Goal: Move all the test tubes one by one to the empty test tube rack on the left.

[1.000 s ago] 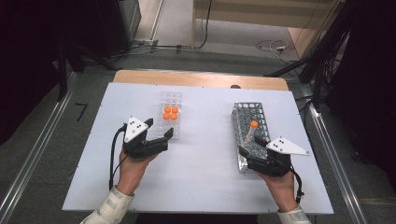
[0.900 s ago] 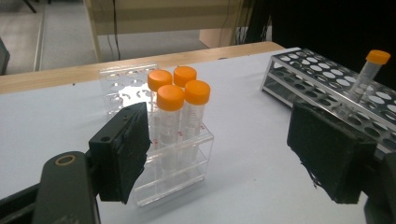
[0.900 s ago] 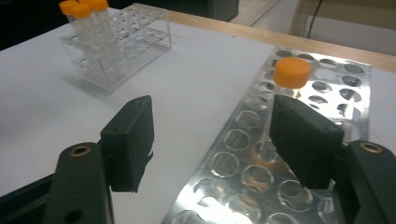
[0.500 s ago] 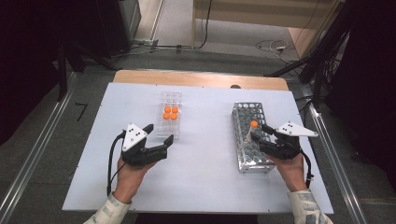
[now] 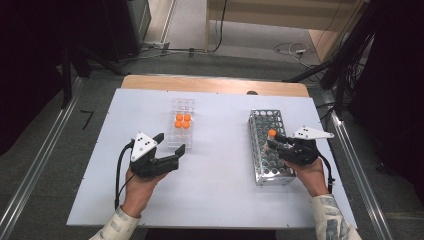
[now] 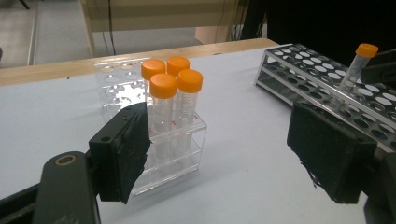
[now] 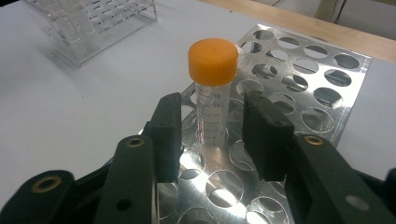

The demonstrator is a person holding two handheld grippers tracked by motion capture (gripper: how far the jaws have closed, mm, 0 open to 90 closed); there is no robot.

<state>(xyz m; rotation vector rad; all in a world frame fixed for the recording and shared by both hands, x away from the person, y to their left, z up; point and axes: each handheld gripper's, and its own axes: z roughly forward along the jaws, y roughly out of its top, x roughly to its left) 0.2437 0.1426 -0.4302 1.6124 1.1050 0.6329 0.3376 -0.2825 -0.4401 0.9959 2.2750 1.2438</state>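
Observation:
A clear tube with an orange cap (image 7: 212, 60) stands in a hole of the metal rack (image 7: 299, 70) on the right of the white table. My right gripper (image 7: 212, 135) straddles this tube; its jaws have just been closing, and a narrow gap still shows on each side, so it is open. From above, the right gripper (image 5: 272, 141) sits over the rack's middle beside the orange cap (image 5: 271, 133). My left gripper (image 5: 170, 142) is open and holds nothing, just in front of a clear plastic rack (image 6: 177, 158) with several orange-capped tubes (image 6: 170, 84).
The white table (image 5: 220, 200) ends at a wooden strip (image 5: 215, 84) along its far side. Metal rails run along both sides on the floor. Cables trail from both grippers toward the person's forearms. The metal rack (image 5: 265, 150) has many unfilled holes.
The right gripper moved up along the metal rack to the lone tube, and its jaws narrowed around it. The left hand stayed in place.

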